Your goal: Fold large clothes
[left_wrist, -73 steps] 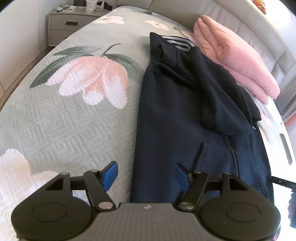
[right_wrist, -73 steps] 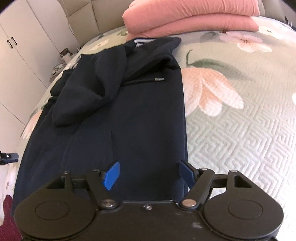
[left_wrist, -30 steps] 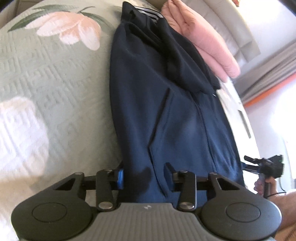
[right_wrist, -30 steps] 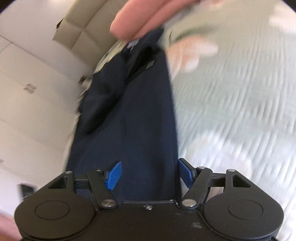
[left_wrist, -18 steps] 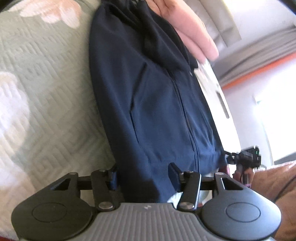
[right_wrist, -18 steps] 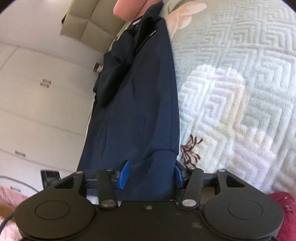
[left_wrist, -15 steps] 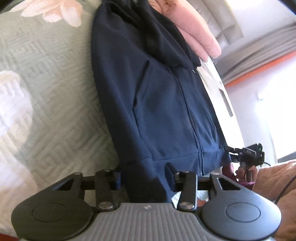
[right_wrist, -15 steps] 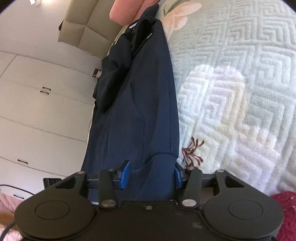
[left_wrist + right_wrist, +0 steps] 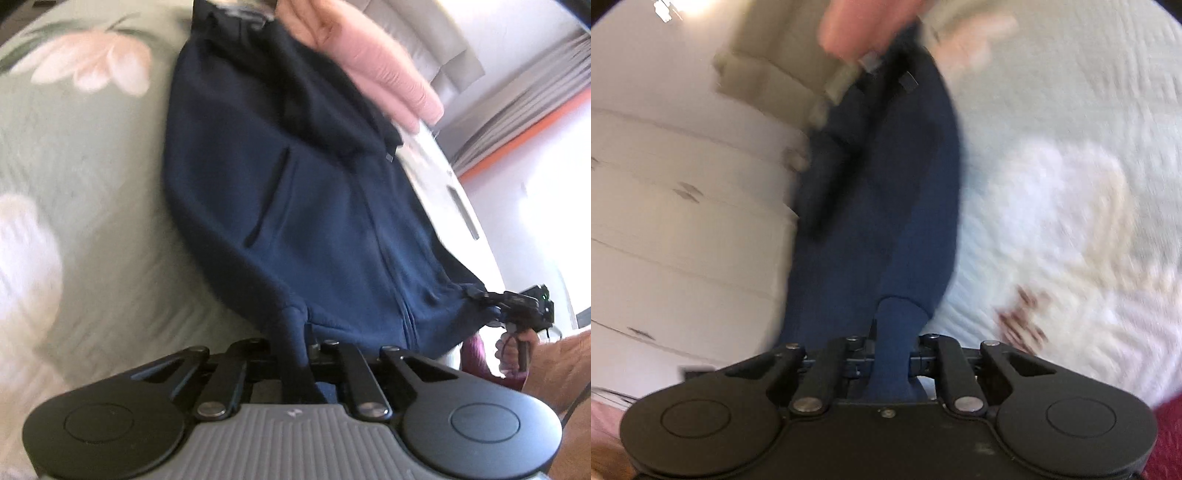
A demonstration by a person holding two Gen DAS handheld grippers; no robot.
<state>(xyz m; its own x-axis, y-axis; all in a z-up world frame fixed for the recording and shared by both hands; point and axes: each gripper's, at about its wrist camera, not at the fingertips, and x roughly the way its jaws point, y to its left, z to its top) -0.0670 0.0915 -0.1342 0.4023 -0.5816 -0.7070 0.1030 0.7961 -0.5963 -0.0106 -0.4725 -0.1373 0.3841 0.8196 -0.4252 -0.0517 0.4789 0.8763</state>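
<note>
Where both sets of fingers stood wide and clear of the cloth 2.4 s back, and half a second ago were only partly closed around the hem, they are now clamped hard on it. Left gripper (image 9: 295, 347) is pinched on the bottom hem corner of the navy hoodie (image 9: 314, 206); right gripper (image 9: 892, 343) is pinched on the opposite hem corner, with a tongue of fabric bunched up between its fingers. From the left wrist view the right gripper (image 9: 517, 306) shows at the far hem corner with cloth gathered at its tip, so both grips look real.

Hem end is now off the bed (image 9: 85, 177): it rises to the fingers and sags between the two grips, with daylight under the right side. Collar and hood end lies on the quilt toward the head of the bed, touching the folded pink blanket (image 9: 369, 59). Zipper side faces up.

Both views are motion-blurred, the right one heavily, so the arms are probably moving fast.

Read: grasp phase done, fold stroke started. Next is likely carrying the hem toward the collar to halve the length. Risks: uneven height between the hands skews the fold; the hood bunch near the blanket may stay lumpy under the top layer.
</note>
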